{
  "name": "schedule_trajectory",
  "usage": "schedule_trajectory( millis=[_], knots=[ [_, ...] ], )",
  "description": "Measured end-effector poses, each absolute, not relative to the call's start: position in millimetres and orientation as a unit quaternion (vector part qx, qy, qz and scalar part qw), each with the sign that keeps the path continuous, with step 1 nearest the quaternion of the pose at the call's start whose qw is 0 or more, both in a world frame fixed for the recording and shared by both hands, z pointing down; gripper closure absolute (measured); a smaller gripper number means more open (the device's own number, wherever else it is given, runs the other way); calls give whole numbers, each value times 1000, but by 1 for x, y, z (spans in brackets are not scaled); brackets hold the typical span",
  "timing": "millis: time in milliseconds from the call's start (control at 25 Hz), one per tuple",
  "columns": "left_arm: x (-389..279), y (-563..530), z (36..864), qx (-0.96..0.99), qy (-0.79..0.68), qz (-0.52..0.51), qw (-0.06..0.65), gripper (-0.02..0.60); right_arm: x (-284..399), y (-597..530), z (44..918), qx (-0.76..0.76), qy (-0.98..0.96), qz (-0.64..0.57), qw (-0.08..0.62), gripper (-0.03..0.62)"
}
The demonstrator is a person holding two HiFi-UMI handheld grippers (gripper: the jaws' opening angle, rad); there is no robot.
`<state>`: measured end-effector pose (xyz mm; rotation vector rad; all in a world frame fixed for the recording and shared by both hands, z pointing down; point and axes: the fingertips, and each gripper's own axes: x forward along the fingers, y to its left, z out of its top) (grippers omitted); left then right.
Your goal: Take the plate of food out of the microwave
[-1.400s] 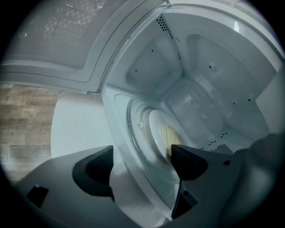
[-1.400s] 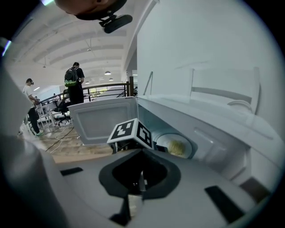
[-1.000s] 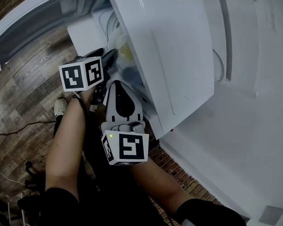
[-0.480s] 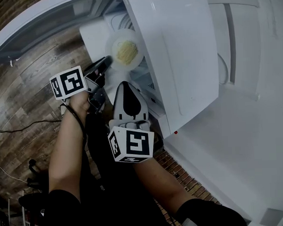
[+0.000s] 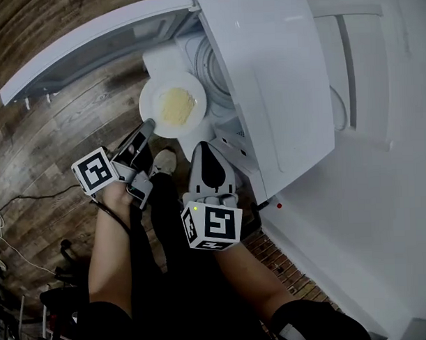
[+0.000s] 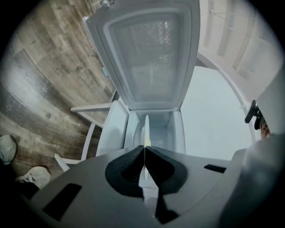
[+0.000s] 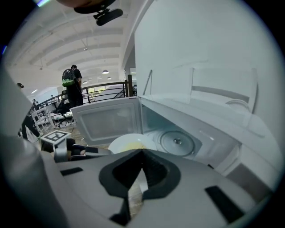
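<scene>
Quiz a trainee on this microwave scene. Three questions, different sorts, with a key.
1. True or false: the plate of food sits inside the microwave.
2. Which gripper clamps the plate's rim?
3. Fill in: the microwave door stands ____.
Key: 1 false, it is held outside the microwave, in front of the opening; 2 the left gripper; 3 open.

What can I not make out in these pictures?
- Kind of food: head view, too small and blurred.
- Food, left gripper view: plate stands edge-on between the left gripper's shut jaws.
- Microwave cavity, head view: mostly hidden under its own top.
- Plate's near half, right gripper view: behind the right gripper.
</scene>
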<state>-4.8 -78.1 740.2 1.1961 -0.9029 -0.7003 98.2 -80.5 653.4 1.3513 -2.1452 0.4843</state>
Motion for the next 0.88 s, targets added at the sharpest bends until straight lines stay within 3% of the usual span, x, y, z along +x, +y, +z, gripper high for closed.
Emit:
schedule_trajectory(
  millis=[400, 880],
  knots=[
    [-49, -53, 583, 542, -439, -349, 626, 571, 84, -107, 530, 498, -818, 158, 241, 582],
    [-36, -91, 382, 556, -434, -370, 606, 571, 102, -144, 355, 475, -852, 138, 174, 582]
  ],
)
